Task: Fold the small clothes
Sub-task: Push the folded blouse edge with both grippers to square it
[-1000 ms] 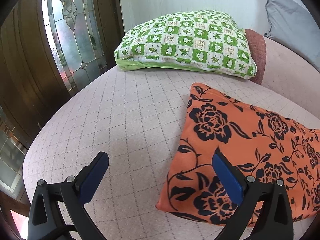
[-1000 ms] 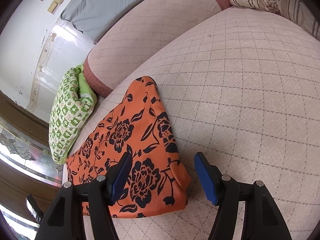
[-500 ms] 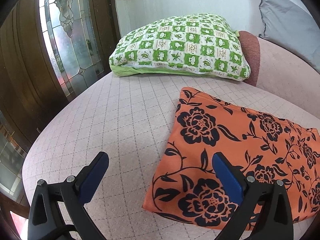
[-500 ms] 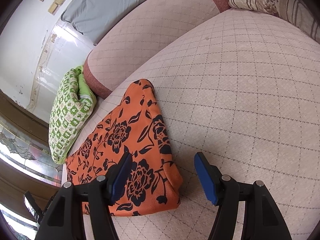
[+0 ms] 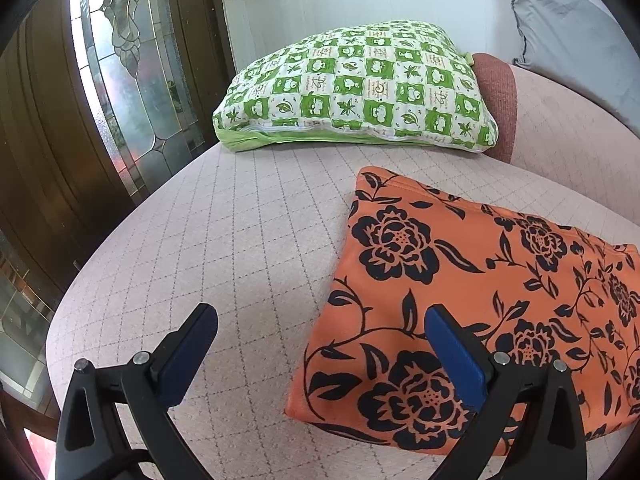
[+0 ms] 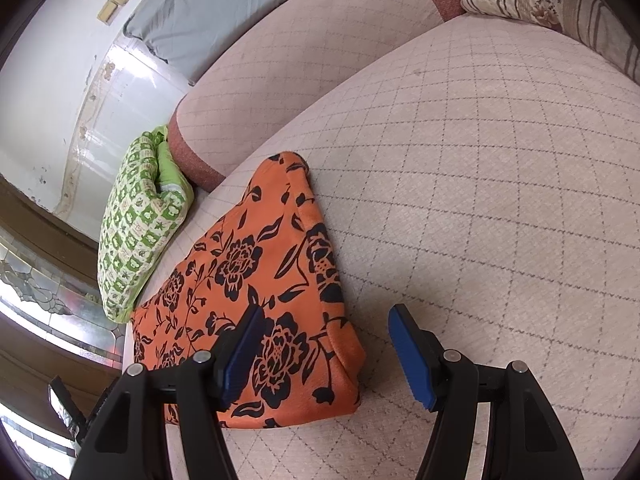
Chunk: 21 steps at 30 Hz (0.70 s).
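An orange garment with black flowers (image 5: 472,300) lies folded flat on the pale quilted sofa seat (image 5: 240,240). It also shows in the right wrist view (image 6: 260,280). My left gripper (image 5: 320,344) is open and empty, hovering over the garment's near left corner, its right finger above the cloth. My right gripper (image 6: 324,348) is open and empty over the garment's near right corner, its left finger above the cloth.
A green and white checked pillow (image 5: 360,92) lies at the back of the seat, also in the right wrist view (image 6: 140,224). A grey cushion (image 5: 568,40) leans on the backrest. A striped cushion (image 6: 560,4) sits far right. A glass-panelled wooden door (image 5: 132,80) stands left.
Both grippers have drawn back from the garment; it now sits farther ahead and slightly lower in both views. The jaws stay open and the cloth has not moved.
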Available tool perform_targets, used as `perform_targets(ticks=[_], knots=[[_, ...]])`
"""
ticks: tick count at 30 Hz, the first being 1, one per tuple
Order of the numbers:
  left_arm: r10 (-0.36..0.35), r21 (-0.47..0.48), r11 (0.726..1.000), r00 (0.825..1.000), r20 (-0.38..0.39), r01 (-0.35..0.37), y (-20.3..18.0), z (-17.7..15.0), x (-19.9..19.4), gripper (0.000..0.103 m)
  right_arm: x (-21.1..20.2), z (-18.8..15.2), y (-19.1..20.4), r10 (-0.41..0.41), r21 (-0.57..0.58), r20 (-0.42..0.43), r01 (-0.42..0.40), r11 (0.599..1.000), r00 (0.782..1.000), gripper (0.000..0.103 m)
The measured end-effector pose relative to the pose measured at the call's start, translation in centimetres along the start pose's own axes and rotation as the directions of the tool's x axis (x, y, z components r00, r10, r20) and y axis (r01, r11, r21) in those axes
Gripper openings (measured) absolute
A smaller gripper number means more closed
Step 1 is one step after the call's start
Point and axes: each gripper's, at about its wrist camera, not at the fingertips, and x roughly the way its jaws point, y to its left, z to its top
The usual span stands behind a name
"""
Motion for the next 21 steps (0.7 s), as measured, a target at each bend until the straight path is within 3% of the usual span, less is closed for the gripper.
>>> perform_targets(ticks=[7,10,14,18,21], knots=[[-0.074,-0.073,0.995,0.995,-0.071,0.069,1.9,-0.7,0.2,0.103,0.9,-0.4,0.7,0.020,0.017,-0.028,-0.020,1.000,0.999,0.068],[-0.146,-0.156,0.980,0.979,-0.144,0.123,2.9,-2.2,0.1,0.103,1.2,-0.6,0.8,0.017,0.026,-0.030,-0.016,1.000,0.999,0.068],[-0.254,-0.233,0.952,0.939,-0.233,0.199,2.7,-4.5,-0.3,0.103,1.0,-1.5,0.2,0.050,0.079,-0.044,-0.046,0.996,0.998,0.068],[-0.283,-0.246,0.943,0.927,-0.245,0.223,1.9,-5.3,-0.6,0.103,0.4,-2.8,-1.0,0.123,0.169,-0.060,-0.112,0.979,0.991,0.068],[-0.318,-0.284,0.927,0.915,-0.248,0.246,2.0,-5.6,-0.3,0.088,0.0,-3.8,-2.0,0.174,0.232,-0.067,-0.154,0.960,0.982,0.068]])
